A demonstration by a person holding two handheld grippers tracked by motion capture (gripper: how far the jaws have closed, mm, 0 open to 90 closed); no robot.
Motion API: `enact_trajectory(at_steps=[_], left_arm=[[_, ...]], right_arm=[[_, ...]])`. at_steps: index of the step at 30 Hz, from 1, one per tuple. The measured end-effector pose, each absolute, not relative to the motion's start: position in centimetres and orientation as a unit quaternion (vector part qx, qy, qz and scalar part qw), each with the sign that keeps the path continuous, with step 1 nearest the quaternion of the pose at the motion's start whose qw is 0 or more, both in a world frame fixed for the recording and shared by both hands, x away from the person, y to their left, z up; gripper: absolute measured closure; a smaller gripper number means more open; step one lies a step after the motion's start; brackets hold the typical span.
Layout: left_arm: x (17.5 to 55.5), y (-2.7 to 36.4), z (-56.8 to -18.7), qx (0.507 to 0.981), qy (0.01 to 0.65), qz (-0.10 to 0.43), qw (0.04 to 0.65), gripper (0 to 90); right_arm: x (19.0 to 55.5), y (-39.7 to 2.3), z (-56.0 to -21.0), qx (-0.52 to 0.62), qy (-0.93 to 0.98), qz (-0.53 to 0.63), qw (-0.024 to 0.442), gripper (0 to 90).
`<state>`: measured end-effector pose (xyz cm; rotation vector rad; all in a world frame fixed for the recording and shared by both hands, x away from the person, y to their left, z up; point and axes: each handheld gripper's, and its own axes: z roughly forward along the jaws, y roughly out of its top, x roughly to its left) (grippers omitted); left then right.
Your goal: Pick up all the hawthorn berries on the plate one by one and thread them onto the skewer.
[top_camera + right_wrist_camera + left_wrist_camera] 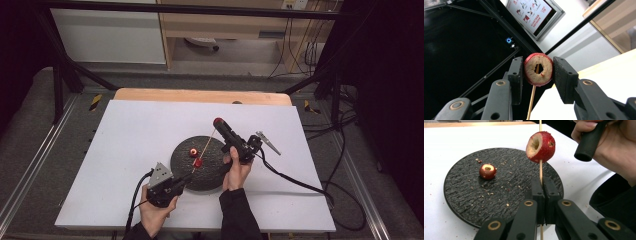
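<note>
Your left gripper is clenched on the lower end of the wooden skewer, near the front edge of the black plate. One cored red fruit sits threaded partway up the skewer, above the plate's right side. Your right gripper grasps a second cored fruit between its pads, the skewer tip showing inside its hole. A third fruit lies on the plate, left of centre.

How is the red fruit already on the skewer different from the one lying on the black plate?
The fruit on the skewer is pierced and raised above the black plate; the loose fruit lies on it, untouched. The skewered one looks larger, perhaps only because it is nearer. Both are red and cored.
</note>
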<state>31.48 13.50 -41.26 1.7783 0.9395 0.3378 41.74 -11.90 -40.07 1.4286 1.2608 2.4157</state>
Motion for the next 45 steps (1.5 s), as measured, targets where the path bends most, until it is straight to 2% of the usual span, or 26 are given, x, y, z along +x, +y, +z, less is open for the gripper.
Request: enact_trajectory(at_steps=[12,45], left_arm=[[32.5,12.8,-40.7,0.734,0.397,0.143,0.532,88.4],[35.3,11.9,-39.8,0.743,0.392,0.144,0.523,88.4]], right_arm=[[41.6,-11.7,-40.4,0.466,0.425,0.776,0.018,62.0],[40.1,-10.6,-42.2,0.463,0.477,0.747,0.016,61.8]])
